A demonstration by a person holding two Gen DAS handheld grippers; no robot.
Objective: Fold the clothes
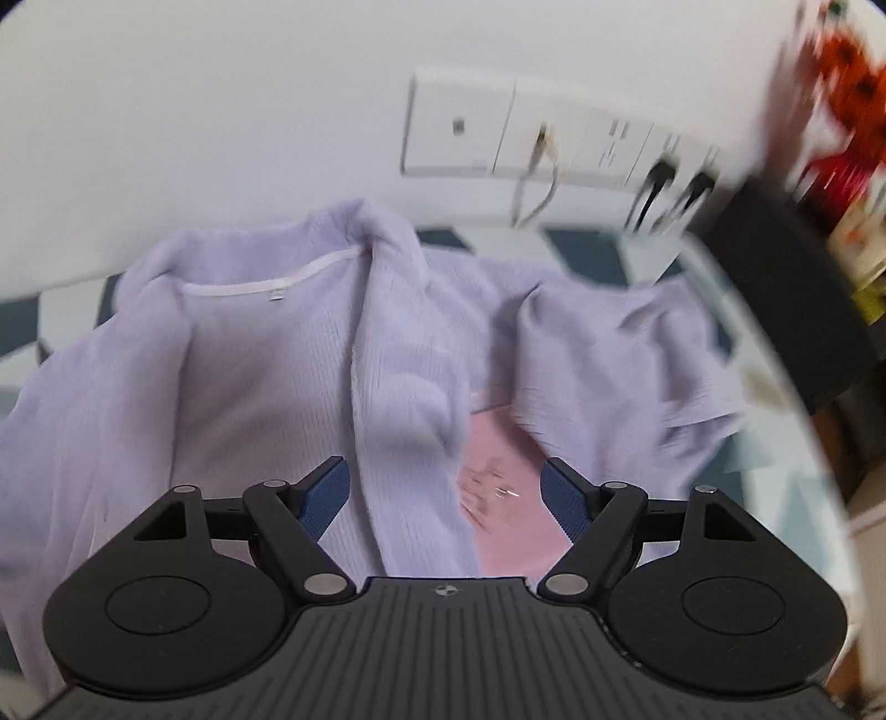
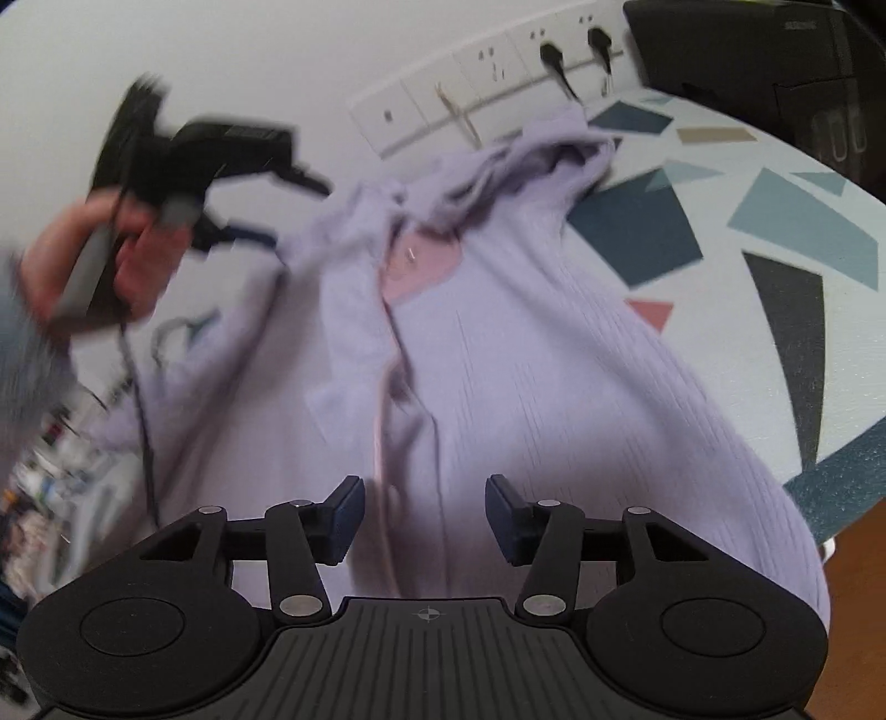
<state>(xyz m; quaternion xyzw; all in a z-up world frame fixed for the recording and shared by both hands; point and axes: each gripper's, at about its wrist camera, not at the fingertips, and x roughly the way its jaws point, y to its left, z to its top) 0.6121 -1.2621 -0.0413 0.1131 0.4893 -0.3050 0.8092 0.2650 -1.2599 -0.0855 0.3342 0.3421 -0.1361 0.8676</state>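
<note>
A lavender ribbed cardigan (image 1: 266,354) lies spread and rumpled on the patterned table, collar toward the wall, its front edge folded over a pink garment (image 1: 509,498) beneath. My left gripper (image 1: 446,490) is open above the cardigan's front edge, holding nothing. In the right wrist view the cardigan (image 2: 554,387) fills the middle, with the pink garment (image 2: 421,266) showing in a gap. My right gripper (image 2: 423,518) is open just above the cloth, empty. The left gripper (image 2: 183,160) shows blurred at the upper left, held in a hand.
The table (image 2: 775,183) has a pale top with coloured shards and its edge runs at the right. A white socket strip (image 1: 554,138) with plugged cables is on the wall behind. A black box (image 2: 747,50) stands at the far right corner.
</note>
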